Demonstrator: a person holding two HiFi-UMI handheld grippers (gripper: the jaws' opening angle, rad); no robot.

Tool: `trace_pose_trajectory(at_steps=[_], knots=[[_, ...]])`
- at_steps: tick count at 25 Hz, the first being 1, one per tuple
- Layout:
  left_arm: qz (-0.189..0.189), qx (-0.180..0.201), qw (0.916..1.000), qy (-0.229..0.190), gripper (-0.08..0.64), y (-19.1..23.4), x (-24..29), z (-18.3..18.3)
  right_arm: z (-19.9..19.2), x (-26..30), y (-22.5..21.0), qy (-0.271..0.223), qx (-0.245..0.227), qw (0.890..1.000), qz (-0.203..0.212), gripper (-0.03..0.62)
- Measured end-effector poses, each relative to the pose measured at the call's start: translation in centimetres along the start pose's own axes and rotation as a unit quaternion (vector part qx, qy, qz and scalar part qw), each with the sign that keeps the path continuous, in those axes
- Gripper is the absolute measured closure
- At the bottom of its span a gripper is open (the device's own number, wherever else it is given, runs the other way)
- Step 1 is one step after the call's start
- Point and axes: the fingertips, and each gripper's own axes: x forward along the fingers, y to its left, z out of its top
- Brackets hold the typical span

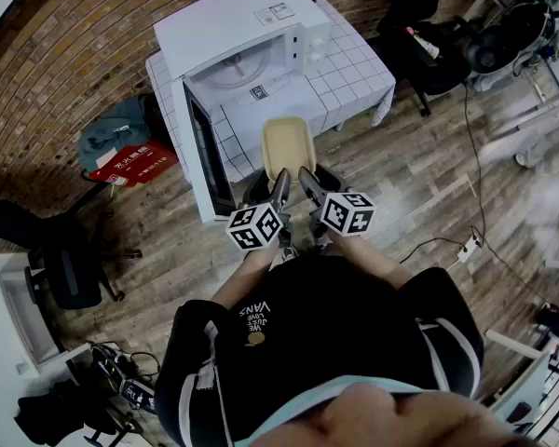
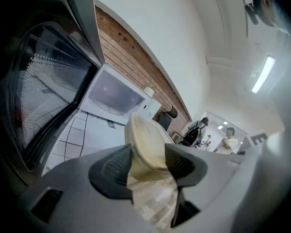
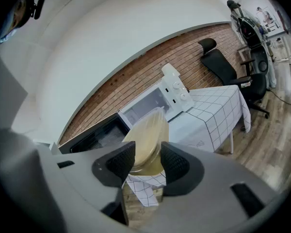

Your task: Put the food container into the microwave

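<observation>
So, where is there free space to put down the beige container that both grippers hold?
The open cavity of the white microwave is empty apart from its turntable. Bare checked tablecloth lies in front of it, between the open door and the beige plastic food container, and a wider strip right of the microwave. Near the door it is tight.

Black white-trimmed short-sleeved shirt (image 1: pixel 326 329); grey left gripper (image 2: pixel 147 160) and right gripper (image 3: pixel 148 160) with marker cubes (image 1: pixel 256 226).
</observation>
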Motion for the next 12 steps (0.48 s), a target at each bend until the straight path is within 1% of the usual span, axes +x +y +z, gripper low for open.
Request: trace_pose_trajectory(at_steps=[6,12], knots=[[0.008,-0.006,0.9999,-0.009,0.344,-0.5,1.1,0.1,1.0,0.2,-0.8,-0.002,0.002,1.0,0.012,0.433],[0.034,-0.009,0.9991,-0.025,0.344,-1.0,2.5,0.0,2.0,0.9,-2.2,0.011,-0.001,0.999,0.039,0.431]])
